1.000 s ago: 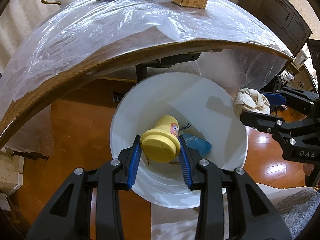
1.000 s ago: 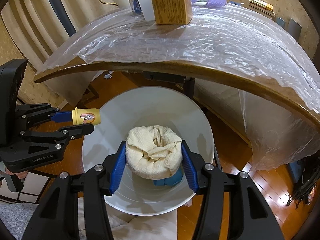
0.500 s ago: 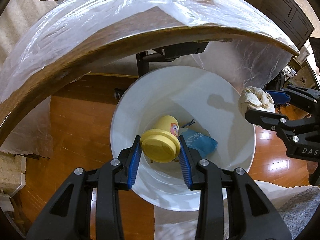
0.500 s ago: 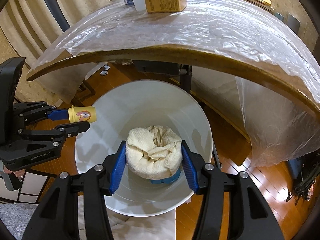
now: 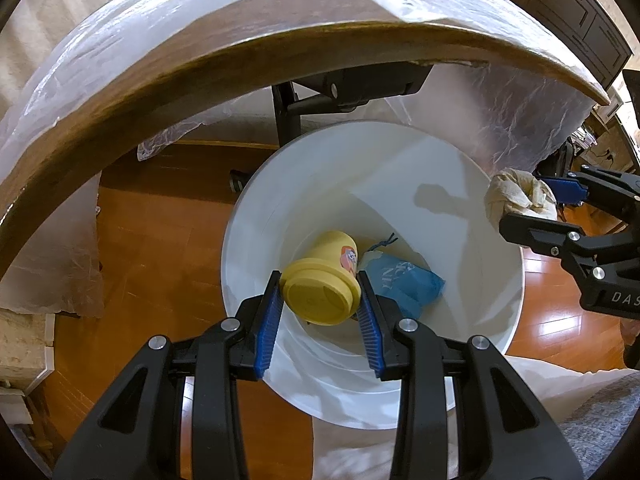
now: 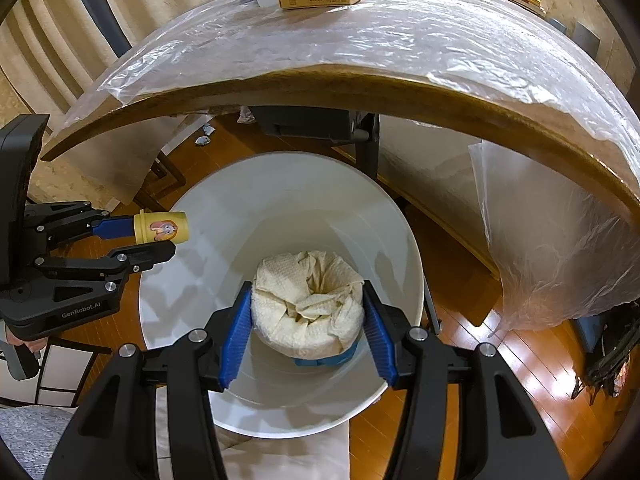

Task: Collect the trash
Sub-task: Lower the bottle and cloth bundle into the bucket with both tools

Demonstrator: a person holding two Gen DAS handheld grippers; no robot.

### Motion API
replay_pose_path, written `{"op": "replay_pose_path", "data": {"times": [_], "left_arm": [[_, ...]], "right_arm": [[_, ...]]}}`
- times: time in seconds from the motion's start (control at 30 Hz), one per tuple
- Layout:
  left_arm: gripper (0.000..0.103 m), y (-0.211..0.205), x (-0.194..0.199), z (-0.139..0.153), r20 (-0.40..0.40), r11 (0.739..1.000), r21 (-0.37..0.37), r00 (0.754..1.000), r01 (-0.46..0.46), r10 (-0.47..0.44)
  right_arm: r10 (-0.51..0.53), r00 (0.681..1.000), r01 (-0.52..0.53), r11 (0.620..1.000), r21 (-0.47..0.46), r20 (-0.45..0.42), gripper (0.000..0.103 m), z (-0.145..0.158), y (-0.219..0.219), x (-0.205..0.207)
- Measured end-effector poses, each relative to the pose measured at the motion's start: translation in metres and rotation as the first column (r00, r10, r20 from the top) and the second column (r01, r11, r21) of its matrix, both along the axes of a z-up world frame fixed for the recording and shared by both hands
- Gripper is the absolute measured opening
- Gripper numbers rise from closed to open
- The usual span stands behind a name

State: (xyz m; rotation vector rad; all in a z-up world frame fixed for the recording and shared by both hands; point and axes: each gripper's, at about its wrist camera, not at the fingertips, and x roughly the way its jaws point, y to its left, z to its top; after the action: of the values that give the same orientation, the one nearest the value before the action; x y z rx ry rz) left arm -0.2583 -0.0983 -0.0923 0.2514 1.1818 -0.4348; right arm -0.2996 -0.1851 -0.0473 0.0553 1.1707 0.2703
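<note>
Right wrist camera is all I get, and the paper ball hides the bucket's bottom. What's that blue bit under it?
Observer: Below your paper ball a crumpled blue packet with white letters lies on the bottom of the white bucket.
Operator: Anything else down there?
Observer: A short dark cord, right beside the packet.
Operator: Does the yellow cup have a lid?
Observer: Yes. A flat yellow lid closes the end of the yellow cup that faces the left camera, between the left gripper's jaws.
</note>
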Motion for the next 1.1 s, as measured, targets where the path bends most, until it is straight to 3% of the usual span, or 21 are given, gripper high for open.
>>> {"op": "replay_pose_path", "data": {"times": [0.6, 0.63, 0.67, 0.7, 0.73, 0.83, 1.0, 1.07, 1.1], "left_arm": [[0.038, -0.004, 0.003, -0.002, -0.003, 1.000, 0.021, 1.000, 0.014, -0.013], [0.053, -0.003, 0.005, -0.002, -0.017, 1.000, -0.010, 1.000, 0.009, -0.009], [0.075, 0.000, 0.007, -0.001, -0.029, 0.999, -0.033, 1.000, -0.006, 0.005], [0.079, 0.003, 0.008, 0.001, -0.031, 0.998, -0.055, 0.999, -0.023, 0.021], [0.080, 0.004, 0.008, 0.002, -0.033, 0.997, -0.068, 0.999, -0.030, 0.028], [0.080, 0.008, 0.009, 0.003, -0.057, 0.997, -0.055, 0.997, -0.051, 0.048], [0.080, 0.020, -0.005, 0.039, -0.019, 0.994, -0.094, 0.998, -0.057, 0.056], [0.080, 0.027, -0.014, 0.076, 0.043, 0.987, -0.155, 0.998, -0.044, 0.051], [0.080, 0.030, -0.017, 0.094, 0.080, 0.983, -0.180, 0.995, -0.035, 0.050]], "right_arm": [[-0.001, 1.000, 0.001, 1.000, 0.007, -0.015, 0.052, -0.001, -0.005, 0.003], [-0.005, 1.000, 0.005, 1.000, 0.005, -0.012, 0.058, -0.001, -0.005, 0.003], [-0.018, 1.000, 0.018, 1.000, 0.002, -0.007, 0.066, 0.001, -0.007, 0.002], [-0.032, 0.999, 0.032, 0.999, 0.008, 0.003, 0.082, 0.003, -0.009, 0.001], [-0.038, 0.999, 0.038, 0.999, 0.021, 0.010, 0.086, 0.005, -0.010, 0.001], [-0.043, 0.999, 0.043, 0.999, 0.023, 0.016, 0.086, 0.013, -0.014, -0.003], [-0.050, 0.995, 0.049, 0.999, 0.022, 0.089, 0.086, 0.054, -0.023, -0.019], [-0.052, 0.984, 0.049, 0.999, 0.021, 0.172, 0.089, 0.083, -0.027, -0.027], [-0.052, 0.976, 0.049, 0.999, 0.016, 0.211, 0.095, 0.094, -0.029, -0.029]]}}
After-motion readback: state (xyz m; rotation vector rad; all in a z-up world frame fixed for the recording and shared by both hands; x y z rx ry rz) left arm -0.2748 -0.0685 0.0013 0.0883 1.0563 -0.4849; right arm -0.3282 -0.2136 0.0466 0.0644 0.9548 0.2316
